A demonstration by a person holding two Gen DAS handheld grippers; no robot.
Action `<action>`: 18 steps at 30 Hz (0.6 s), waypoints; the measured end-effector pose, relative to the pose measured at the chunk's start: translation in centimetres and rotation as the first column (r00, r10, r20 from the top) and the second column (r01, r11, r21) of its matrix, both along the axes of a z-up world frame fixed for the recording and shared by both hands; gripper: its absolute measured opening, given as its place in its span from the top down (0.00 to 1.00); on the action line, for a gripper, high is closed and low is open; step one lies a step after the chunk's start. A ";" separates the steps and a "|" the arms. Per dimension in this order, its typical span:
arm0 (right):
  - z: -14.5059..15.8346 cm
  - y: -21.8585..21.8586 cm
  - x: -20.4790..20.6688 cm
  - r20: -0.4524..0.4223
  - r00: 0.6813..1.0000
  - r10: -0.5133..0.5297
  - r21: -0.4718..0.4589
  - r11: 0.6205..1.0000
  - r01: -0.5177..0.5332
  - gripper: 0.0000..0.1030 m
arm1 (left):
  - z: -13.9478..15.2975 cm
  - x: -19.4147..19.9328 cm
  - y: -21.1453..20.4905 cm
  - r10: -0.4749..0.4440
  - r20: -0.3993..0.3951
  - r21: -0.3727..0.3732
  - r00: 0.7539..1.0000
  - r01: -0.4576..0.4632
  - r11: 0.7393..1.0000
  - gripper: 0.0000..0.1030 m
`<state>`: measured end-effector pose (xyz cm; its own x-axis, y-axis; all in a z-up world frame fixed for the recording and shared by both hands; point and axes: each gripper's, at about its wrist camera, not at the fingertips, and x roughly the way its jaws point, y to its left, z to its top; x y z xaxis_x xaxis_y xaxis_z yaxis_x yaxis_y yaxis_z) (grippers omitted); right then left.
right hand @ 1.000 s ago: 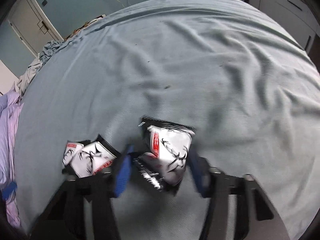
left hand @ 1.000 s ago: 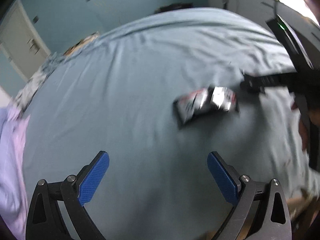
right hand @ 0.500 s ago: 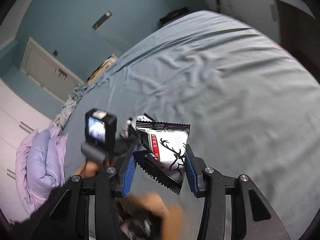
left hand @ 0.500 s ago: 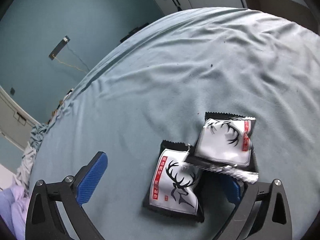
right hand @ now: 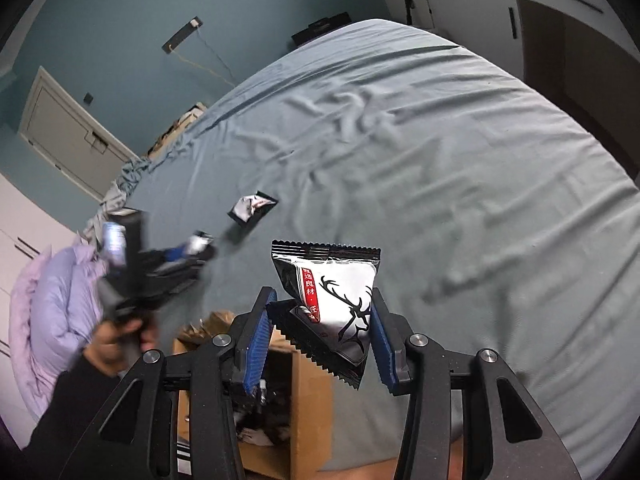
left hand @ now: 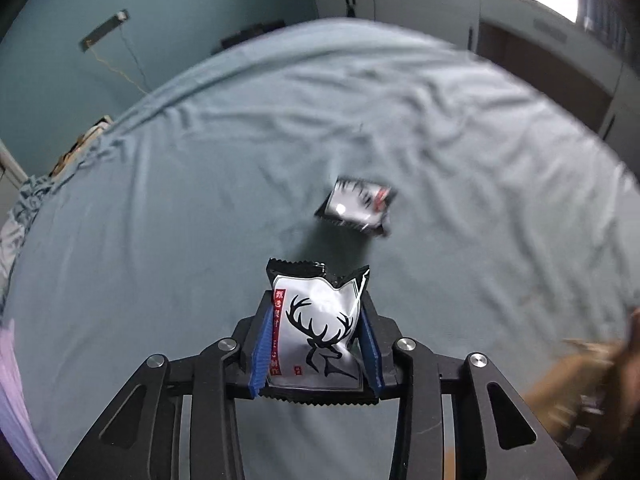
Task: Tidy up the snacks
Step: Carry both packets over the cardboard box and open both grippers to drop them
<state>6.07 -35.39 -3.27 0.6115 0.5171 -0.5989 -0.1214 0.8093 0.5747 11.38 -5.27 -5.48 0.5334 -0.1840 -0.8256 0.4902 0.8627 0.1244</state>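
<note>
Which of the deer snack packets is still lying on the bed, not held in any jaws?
The blurred packet alone on the blue sheet; the other packets are each held in jaws.

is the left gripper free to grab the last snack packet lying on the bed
Probably not yet: the left gripper is already shut on a deer-print snack packet. The path to the loose packet on the bed sheet looks unobstructed.

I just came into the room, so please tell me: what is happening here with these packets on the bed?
A person is collecting snack packets. The left hand-held gripper is shut on one deer-print packet; the right hand-held gripper grips another deer-print packet above an open cardboard box. One loose packet remains on the blue bed sheet.
</note>
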 end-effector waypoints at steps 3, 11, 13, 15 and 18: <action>0.6 0.2 -0.2 0.010 1.000 -0.009 -0.005 1.000 0.009 0.58 | 3.8 -3.4 1.4 0.003 0.033 -0.093 0.999 0.000 0.996 0.65; 3.1 1.8 -4.4 0.181 0.978 0.103 -0.015 0.995 -0.102 0.57 | 6.1 -15.4 1.4 -0.204 -0.058 -0.239 0.977 0.184 0.953 0.60; 2.9 2.6 -4.8 0.179 0.974 0.142 -0.028 0.990 -0.139 0.57 | 5.1 -16.9 0.1 -0.245 -0.079 -0.174 0.966 0.229 0.958 0.28; 2.5 3.4 -5.2 0.170 0.971 0.170 -0.063 0.985 -0.162 0.57 | 4.4 -17.7 -0.9 -0.253 -0.052 -0.078 0.966 0.248 0.966 0.16; 2.5 4.0 -6.0 0.176 0.964 0.201 -0.104 0.977 -0.185 0.57 | 4.4 -16.9 -0.9 -0.217 -0.050 -0.071 0.975 0.213 0.974 0.15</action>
